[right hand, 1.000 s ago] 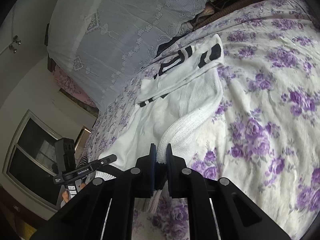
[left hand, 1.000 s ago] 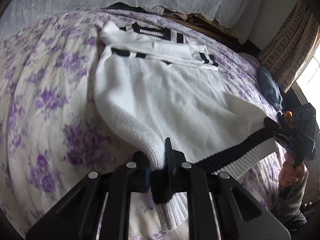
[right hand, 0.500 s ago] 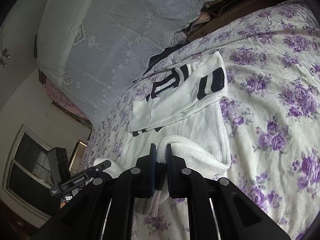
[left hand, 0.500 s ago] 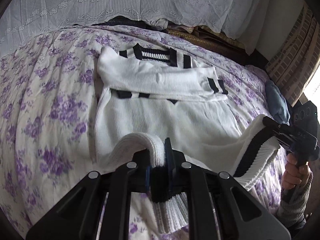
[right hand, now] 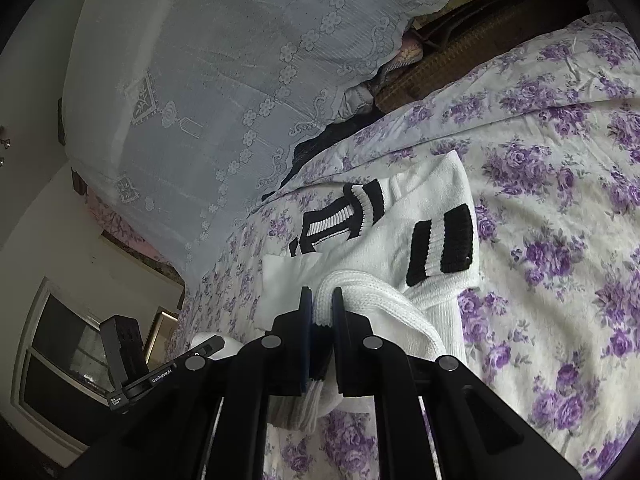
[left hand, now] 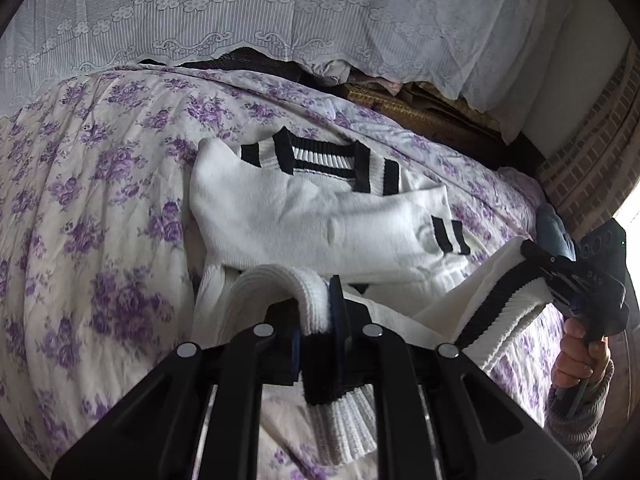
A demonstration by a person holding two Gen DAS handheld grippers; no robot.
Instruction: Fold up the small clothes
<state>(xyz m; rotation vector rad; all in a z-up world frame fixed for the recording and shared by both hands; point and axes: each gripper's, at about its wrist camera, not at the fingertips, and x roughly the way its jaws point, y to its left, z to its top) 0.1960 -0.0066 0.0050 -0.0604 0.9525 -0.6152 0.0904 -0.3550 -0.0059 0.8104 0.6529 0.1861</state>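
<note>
A white knit sweater with black stripes at collar and cuffs lies on the flowered bed, its sleeves folded across the chest. My left gripper is shut on the ribbed bottom hem and holds it lifted over the sweater's lower body. My right gripper is shut on the other hem corner; it also shows in the left wrist view at the right, with the black-striped hem hanging from it. The sweater shows folded over toward the collar in the right wrist view.
A white lace cover hangs over the headboard behind the bed. A blue cloth lies at the bed's right edge near a brick-pattern wall. A dark window is at the left in the right wrist view.
Both grippers have carried the bottom hem up and forward toward the collar, doubling the sweater's lower body over itself. The folded sleeves have not moved.
</note>
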